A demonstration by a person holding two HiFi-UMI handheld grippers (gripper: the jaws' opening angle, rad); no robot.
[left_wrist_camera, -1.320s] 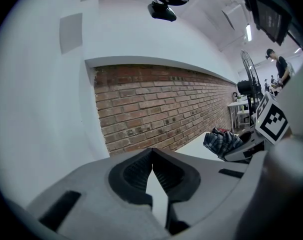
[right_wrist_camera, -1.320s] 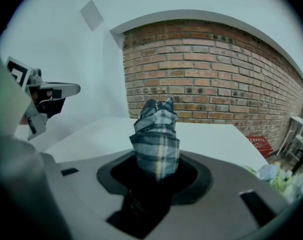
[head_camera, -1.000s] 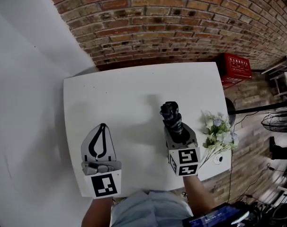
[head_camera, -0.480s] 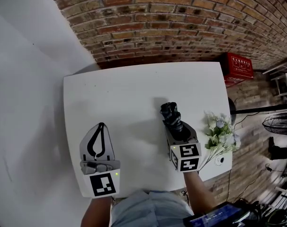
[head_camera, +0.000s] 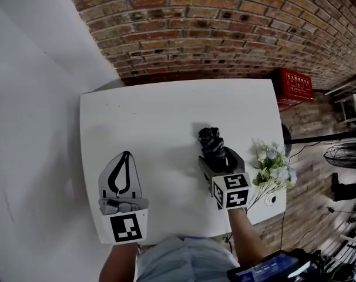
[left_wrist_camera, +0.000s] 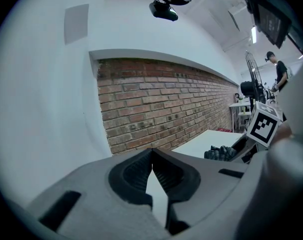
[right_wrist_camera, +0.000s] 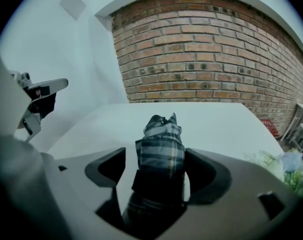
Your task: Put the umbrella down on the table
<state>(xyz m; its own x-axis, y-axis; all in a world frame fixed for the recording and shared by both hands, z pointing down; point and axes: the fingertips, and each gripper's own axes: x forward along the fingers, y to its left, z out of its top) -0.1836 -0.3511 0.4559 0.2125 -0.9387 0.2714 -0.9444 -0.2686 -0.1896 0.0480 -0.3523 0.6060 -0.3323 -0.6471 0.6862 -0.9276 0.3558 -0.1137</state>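
Open on the right! Jaws of the right gripper [head_camera: 220, 160] just swung wide, no squeeze any more on the umbrella [head_camera: 212, 141]. Folded, dark plaid, strapped round the middle, lying between those spread jaws. Clear gap to the left jaw, right jaw close beside the fabric, touching or not too hard to call. Near end tucked deep in the gripper's throat, far end poking out past the fingertips toward twelve o'clock. Down on the white table [head_camera: 160, 110] by the look of the head view, at about four o'clock from the table's middle.

Over at nine o'clock from there, the left gripper [head_camera: 126, 157]: jaws closed tip to tip, nothing between them, parked over the table's seven o'clock corner.

At three o'clock from the right gripper, a bunch of pale flowers [head_camera: 273, 168] at the table's edge. Behind that gripper at six o'clock, a bare forearm [head_camera: 247, 239]. Beyond the table at twelve o'clock, a brick wall [head_camera: 225, 34]. Out at two o'clock, a red crate [head_camera: 294, 84] on the floor.
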